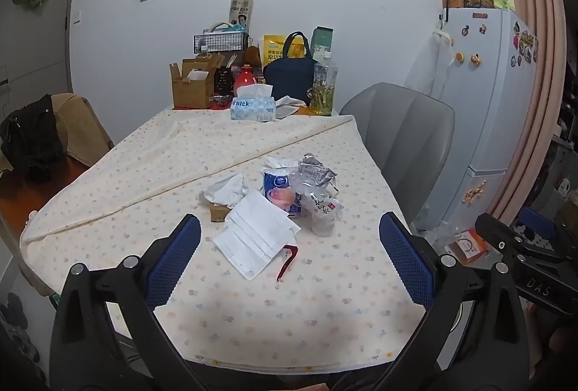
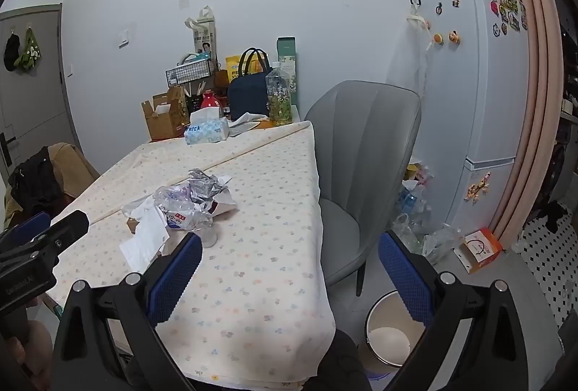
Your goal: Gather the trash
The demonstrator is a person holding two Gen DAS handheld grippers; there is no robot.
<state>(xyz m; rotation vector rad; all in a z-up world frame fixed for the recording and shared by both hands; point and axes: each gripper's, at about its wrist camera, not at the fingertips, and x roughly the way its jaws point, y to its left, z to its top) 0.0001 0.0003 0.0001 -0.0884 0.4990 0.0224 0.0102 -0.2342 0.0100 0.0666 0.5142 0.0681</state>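
A pile of trash lies mid-table: a white face mask [image 1: 258, 235], a crumpled tissue [image 1: 227, 189], a blue-white milk pouch [image 1: 280, 193], crumpled clear plastic with a small bottle [image 1: 321, 206], a foil wrapper [image 1: 313, 170] and a small red strip [image 1: 287, 262]. The pile also shows in the right wrist view [image 2: 188, 203]. My left gripper [image 1: 289, 257] is open and empty, hovering just short of the mask. My right gripper [image 2: 289, 277] is open and empty over the table's right front corner. A white bin [image 2: 392, 329] stands on the floor below it.
The table has a floral cloth [image 1: 253, 318]. At its far end stand a tissue box [image 1: 253, 107], cardboard box [image 1: 191, 84], navy bag [image 1: 290, 76] and large bottle [image 1: 324, 84]. A grey chair [image 2: 361, 167] stands right of the table, with a fridge [image 2: 477, 102] and floor clutter beyond.
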